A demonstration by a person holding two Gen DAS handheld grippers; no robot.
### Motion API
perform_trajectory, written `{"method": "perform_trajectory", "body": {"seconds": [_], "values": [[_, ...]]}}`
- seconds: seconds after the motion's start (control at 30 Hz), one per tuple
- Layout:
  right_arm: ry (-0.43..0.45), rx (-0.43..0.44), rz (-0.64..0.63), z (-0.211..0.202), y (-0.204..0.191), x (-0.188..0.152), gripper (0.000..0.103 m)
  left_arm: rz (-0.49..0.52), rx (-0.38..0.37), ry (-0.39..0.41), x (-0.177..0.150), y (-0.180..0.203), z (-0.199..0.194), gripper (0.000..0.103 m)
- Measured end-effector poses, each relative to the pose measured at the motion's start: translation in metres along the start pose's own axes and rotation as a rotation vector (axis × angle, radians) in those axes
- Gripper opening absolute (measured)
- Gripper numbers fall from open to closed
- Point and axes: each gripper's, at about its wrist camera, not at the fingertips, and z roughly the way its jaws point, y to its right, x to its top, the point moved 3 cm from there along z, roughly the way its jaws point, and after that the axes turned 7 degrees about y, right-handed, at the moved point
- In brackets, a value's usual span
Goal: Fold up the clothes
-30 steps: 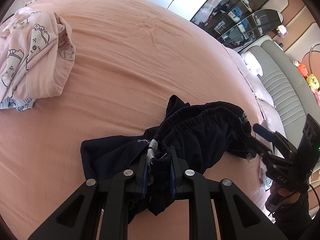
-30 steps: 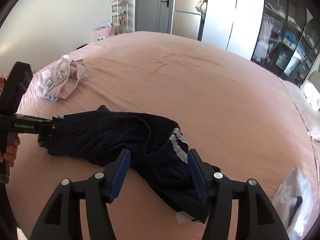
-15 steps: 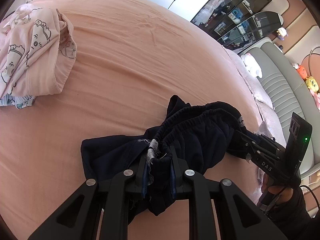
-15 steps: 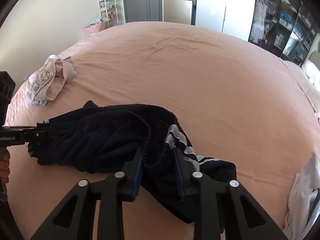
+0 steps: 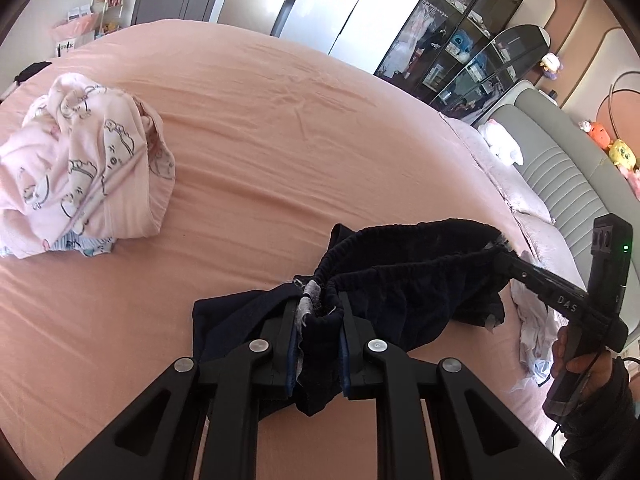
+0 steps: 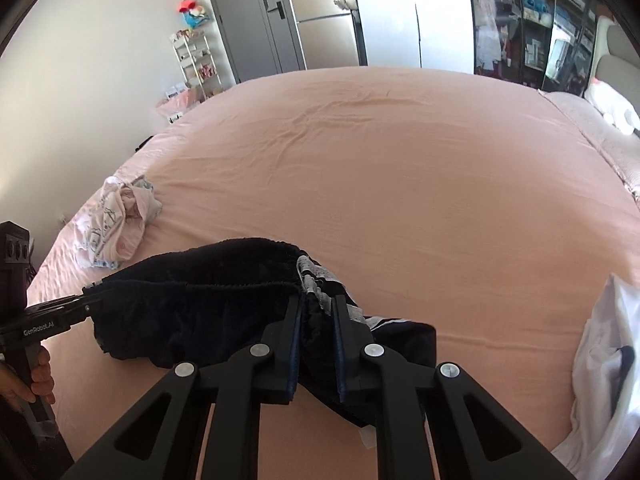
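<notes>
Dark navy shorts (image 5: pixel 416 288) with an elastic waistband hang stretched between my two grippers, lifted a little above the pink bed sheet (image 5: pixel 280 152). My left gripper (image 5: pixel 319 312) is shut on one end of the waistband. My right gripper (image 6: pixel 316 312) is shut on the other end, near the grey-white side stripe. The shorts (image 6: pixel 192 300) sag between them, and a leg trails on the sheet. The right gripper also shows in the left wrist view (image 5: pixel 504 258), and the left gripper in the right wrist view (image 6: pixel 90 290).
A crumpled pink printed garment (image 5: pixel 80 168) lies at the bed's left side, also in the right wrist view (image 6: pixel 116 220). A white garment (image 6: pixel 604 364) lies at the right edge. A grey headboard (image 5: pixel 560 172), glass cabinets and a fridge stand beyond the bed.
My right gripper has closed on the waistband, having been open a second ago. Both grippers have lifted, stretching the waistband between them; the left has stayed shut.
</notes>
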Motion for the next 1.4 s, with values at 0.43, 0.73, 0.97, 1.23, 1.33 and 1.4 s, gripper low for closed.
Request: {"method": "perform_trajectory", "body": {"seconds": [0.43, 0.73, 0.97, 1.23, 1.33, 1.4], "values": [[0.127, 0.077, -0.077, -0.064, -0.019, 0.065, 0.012, 0.109, 0.044, 0.108, 0.074, 0.038, -0.058, 0.013], [0.23, 0.105, -0.061, -0.087, -0.006, 0.124, 0.012, 0.289, 0.075, 0.16, 0.152, 0.067, -0.06, 0.014], [0.294, 0.077, -0.072, -0.091, 0.003, 0.17, 0.012, 0.355, 0.074, 0.199, 0.199, 0.085, -0.045, 0.014], [0.332, 0.061, -0.075, -0.096, 0.004, 0.184, 0.012, 0.434, 0.029, 0.245, 0.199, 0.096, -0.047, 0.014], [0.287, 0.072, -0.041, -0.091, 0.007, 0.164, 0.012, 0.451, 0.006, 0.198, 0.161, 0.086, -0.042, 0.014], [0.235, 0.095, -0.015, -0.085, 0.008, 0.139, 0.012, 0.468, 0.0, 0.145, 0.126, 0.077, -0.036, 0.014]]}}
